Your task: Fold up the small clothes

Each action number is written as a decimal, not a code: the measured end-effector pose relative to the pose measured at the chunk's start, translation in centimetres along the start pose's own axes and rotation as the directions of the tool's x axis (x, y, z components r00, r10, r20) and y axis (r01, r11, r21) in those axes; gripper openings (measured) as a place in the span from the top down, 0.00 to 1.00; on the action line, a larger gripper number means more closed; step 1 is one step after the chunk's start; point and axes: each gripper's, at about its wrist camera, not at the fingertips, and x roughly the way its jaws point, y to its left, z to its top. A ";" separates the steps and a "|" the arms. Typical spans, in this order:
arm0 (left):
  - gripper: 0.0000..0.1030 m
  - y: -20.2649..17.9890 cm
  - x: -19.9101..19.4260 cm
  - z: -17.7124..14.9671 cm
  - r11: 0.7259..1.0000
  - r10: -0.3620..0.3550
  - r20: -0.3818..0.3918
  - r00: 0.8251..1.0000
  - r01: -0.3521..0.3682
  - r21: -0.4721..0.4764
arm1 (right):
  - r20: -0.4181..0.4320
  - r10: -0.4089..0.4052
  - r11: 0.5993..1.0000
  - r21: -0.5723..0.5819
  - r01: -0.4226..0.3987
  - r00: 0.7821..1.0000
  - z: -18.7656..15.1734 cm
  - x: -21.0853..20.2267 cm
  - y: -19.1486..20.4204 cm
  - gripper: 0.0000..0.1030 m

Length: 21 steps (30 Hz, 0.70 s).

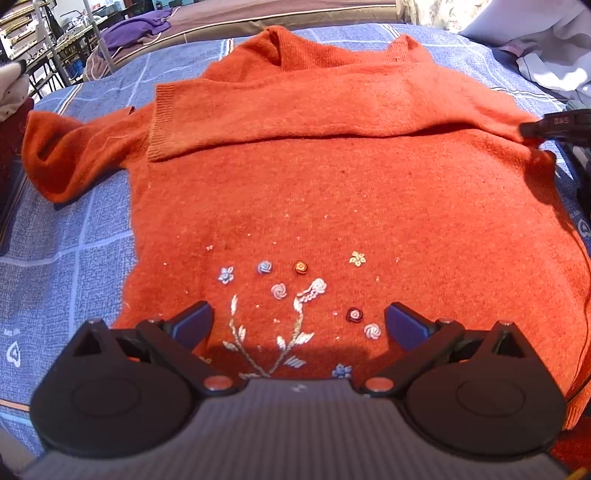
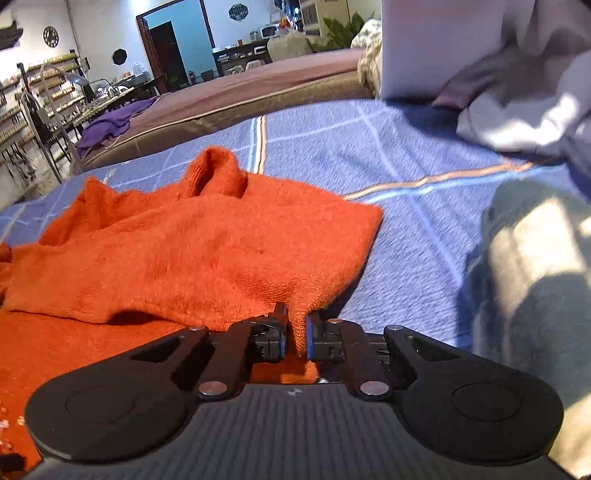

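Observation:
An orange knit sweater (image 1: pixel 332 192) with embroidered flowers lies flat on the blue checked bedspread (image 1: pixel 66 240). Its right sleeve is folded across the chest, cuff (image 1: pixel 160 122) at the left; the left sleeve (image 1: pixel 62 155) lies spread out to the left. My left gripper (image 1: pixel 299 321) is open and empty, hovering over the flowered hem. My right gripper (image 2: pixel 296 325) is shut on a fold of the sweater (image 2: pixel 207 258) at its right shoulder edge; it also shows in the left wrist view (image 1: pixel 532 129) at the right.
A pile of white and pale clothes (image 2: pixel 517 110) lies at the back right of the bed. A grey-green garment (image 2: pixel 528 277) lies to the right. A purple garment (image 1: pixel 140 29) lies on a brown bed behind. Shelves and chairs stand at far left.

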 end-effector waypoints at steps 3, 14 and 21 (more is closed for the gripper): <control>0.00 0.2 0.2 0.1 1.000 0.002 -0.001 1.000 -0.002 -0.008 | -0.005 -0.038 0.999 -0.026 0.038 0.999 0.6 -0.5 -0.4 0.85; 0.00 2.6 -0.9 0.1 0.998 0.038 0.049 0.998 -0.035 -0.059 | 0.129 -0.073 0.990 -0.106 0.087 0.989 -0.6 -3.1 1.3 0.41; 0.03 4.9 -2.4 0.8 0.989 0.070 0.172 0.983 -0.045 -0.141 | 0.118 0.191 0.958 -0.240 -0.159 0.974 -0.5 -2.7 5.6 0.41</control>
